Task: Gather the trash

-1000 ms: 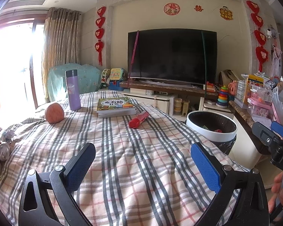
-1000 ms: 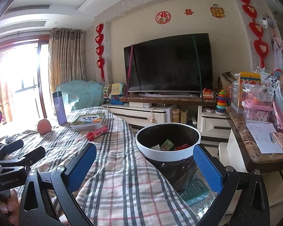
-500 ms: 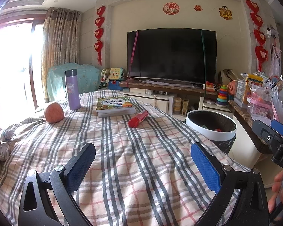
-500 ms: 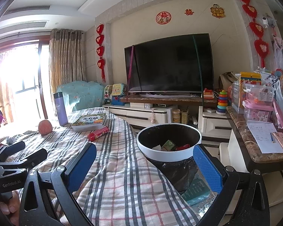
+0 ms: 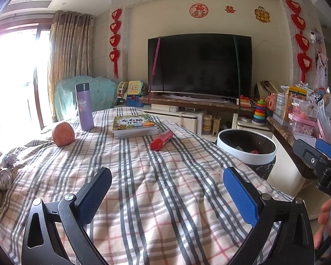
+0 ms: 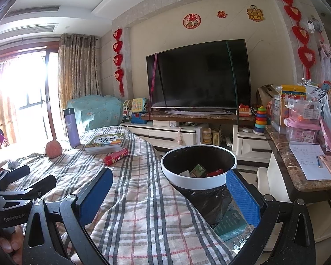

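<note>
Already some trash lies in the bin (image 6: 198,172): a small green carton, a red wrapper and paper scraps sit on its black liner. Still on the checked tabletop (image 5: 156,190) are the red tube (image 5: 161,139) near the book (image 5: 134,125), and 2 or 3 cans (image 5: 1,183) at the far left edge, though those are partly cut off. Both the left gripper (image 5: 167,195) and right gripper (image 6: 168,195) hover with jaws spread wide, holding nothing, so collecting looks partway done.
</note>
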The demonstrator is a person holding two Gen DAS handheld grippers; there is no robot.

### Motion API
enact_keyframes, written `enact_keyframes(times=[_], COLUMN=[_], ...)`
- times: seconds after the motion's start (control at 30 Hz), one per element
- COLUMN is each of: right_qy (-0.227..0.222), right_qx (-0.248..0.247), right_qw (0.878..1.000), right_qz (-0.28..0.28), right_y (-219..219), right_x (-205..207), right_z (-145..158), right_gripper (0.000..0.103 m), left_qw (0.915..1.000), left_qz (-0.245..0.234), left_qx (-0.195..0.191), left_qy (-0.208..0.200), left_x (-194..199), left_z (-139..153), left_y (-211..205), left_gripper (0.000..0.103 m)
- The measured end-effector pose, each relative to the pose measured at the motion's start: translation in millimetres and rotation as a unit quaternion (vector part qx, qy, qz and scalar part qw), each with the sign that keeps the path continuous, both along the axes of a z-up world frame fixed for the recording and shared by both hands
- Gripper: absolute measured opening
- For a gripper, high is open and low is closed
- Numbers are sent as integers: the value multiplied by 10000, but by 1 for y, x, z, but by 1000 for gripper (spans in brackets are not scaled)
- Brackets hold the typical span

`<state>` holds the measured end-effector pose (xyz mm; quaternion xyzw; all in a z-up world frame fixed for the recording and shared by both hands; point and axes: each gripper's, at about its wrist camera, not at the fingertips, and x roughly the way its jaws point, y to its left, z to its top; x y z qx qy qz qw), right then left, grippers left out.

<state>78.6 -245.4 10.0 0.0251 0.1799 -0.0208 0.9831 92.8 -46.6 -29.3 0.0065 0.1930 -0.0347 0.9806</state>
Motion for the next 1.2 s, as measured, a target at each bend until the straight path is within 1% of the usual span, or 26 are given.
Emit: enact_keyframes(times=[0.53,0.8,1.2], right_qy=[0,12,152], right_qx=[5,32,116], right_qw=[10000,10000,9998], right_qz=[-4,16,108], right_y=[2,2,5], right_x=[0,1,10], right_z=[0,0,-4], right_gripper=[103,103,103], left_qw=[10000,10000,9999], left_qz=[5,-20,-5], left_qx=[2,-60,-160], left_qy=[-5,-32,52], left_x=[0,-1,3], left_z=[0,2,3], left_y=[0,1,7], left_gripper=[102,102,102])
